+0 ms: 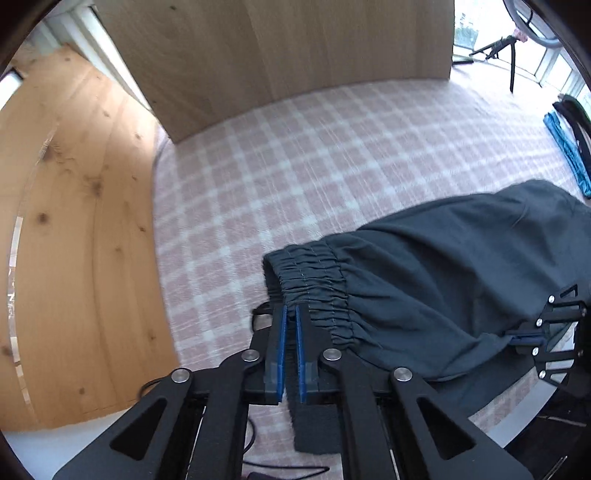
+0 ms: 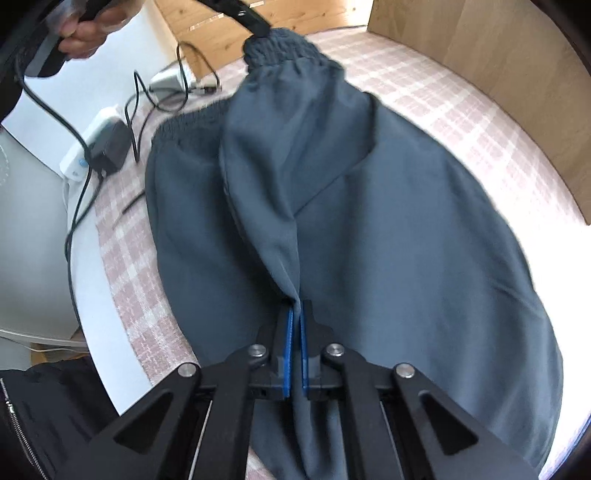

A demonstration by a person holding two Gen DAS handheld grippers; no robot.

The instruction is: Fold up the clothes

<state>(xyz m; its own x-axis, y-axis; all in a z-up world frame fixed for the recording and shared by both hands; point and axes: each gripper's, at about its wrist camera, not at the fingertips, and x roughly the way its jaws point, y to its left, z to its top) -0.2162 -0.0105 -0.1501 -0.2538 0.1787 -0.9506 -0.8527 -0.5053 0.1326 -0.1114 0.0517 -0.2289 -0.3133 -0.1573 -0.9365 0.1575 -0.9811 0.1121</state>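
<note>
Dark grey-blue trousers [image 2: 369,236] with a gathered elastic waistband [image 1: 314,280] lie across a pink checked tablecloth [image 1: 280,162]. My left gripper [image 1: 291,314] is shut on the waistband edge, lifting it off the cloth. The same gripper shows at the top of the right wrist view [image 2: 255,33], pinching the waistband [image 2: 284,48]. My right gripper [image 2: 295,310] is shut on a fold of the trousers' fabric lower down, and it appears at the right edge of the left wrist view [image 1: 517,338]. The cloth between the two grippers hangs in a raised ridge.
A cardboard box wall [image 1: 295,55] stands at the far side of the table. A wooden board [image 1: 74,221] lies to the left. Cables, a black adapter [image 2: 110,147] and a white power strip [image 2: 88,147] sit at the table edge. A hand [image 2: 88,33] holds the left gripper. Blue cloth [image 1: 569,155] lies far right.
</note>
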